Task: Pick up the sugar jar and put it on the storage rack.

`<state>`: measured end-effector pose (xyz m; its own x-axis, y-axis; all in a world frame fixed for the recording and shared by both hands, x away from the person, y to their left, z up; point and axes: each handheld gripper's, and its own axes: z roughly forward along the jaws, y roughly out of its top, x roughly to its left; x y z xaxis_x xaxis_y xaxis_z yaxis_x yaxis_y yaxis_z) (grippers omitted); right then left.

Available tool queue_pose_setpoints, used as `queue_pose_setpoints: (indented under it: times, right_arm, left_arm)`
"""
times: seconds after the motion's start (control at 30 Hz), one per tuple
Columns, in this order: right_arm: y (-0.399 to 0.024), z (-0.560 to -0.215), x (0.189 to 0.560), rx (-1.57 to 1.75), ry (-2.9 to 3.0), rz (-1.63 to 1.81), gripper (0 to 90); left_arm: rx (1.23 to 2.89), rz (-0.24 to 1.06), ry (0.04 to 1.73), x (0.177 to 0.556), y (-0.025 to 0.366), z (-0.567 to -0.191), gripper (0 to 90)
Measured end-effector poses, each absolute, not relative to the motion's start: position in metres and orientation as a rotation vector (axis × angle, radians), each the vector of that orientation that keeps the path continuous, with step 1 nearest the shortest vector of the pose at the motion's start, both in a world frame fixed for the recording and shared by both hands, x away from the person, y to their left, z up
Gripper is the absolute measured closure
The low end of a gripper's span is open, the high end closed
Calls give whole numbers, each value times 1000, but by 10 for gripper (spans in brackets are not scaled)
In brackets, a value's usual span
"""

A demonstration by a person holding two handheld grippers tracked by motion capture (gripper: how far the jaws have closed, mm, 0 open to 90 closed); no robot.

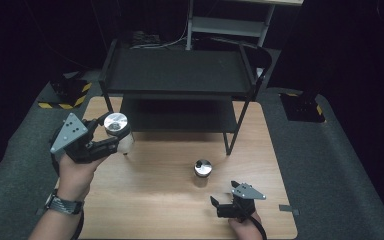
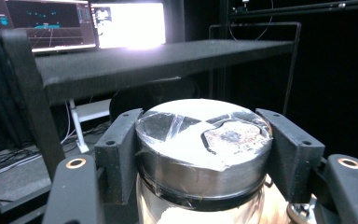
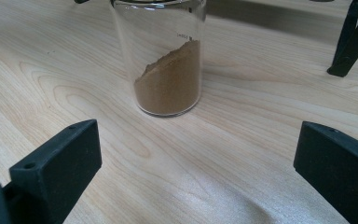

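My left gripper [image 1: 111,139] is shut on a glass jar with a silver lid [image 1: 116,124], held up in the air left of the black shelf unit [image 1: 177,72]. In the left gripper view both black jaws clamp the jar with the silver lid [image 2: 200,149] just under its lid. A second glass jar [image 1: 202,172], also silver-lidded, stands on the wooden table [image 1: 150,195] right of centre. The right gripper view shows this second jar [image 3: 168,70] holding brown powder, a short way ahead of my open right gripper [image 3: 191,172]. My right gripper [image 1: 223,205] rests low near the table's front edge.
The black two-level shelf unit stands on the table's far half, its right front leg [image 1: 235,135] close behind the standing jar. In the left gripper view, lit monitors [image 2: 84,23] glow behind the shelf top [image 2: 168,58]. Grey mats [image 1: 340,165] surround the table.
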<state>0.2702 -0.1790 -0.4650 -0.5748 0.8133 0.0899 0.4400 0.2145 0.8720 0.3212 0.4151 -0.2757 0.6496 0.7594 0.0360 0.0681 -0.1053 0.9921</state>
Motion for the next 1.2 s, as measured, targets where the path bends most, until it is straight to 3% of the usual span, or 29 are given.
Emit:
queue_pose_setpoints:
  times: [1.2]
  right_arm:
    - [-181, -465, 271, 1161, 2113, 1323, 5]
  left_arm:
    - [1497, 719, 678, 365, 391, -202, 347]
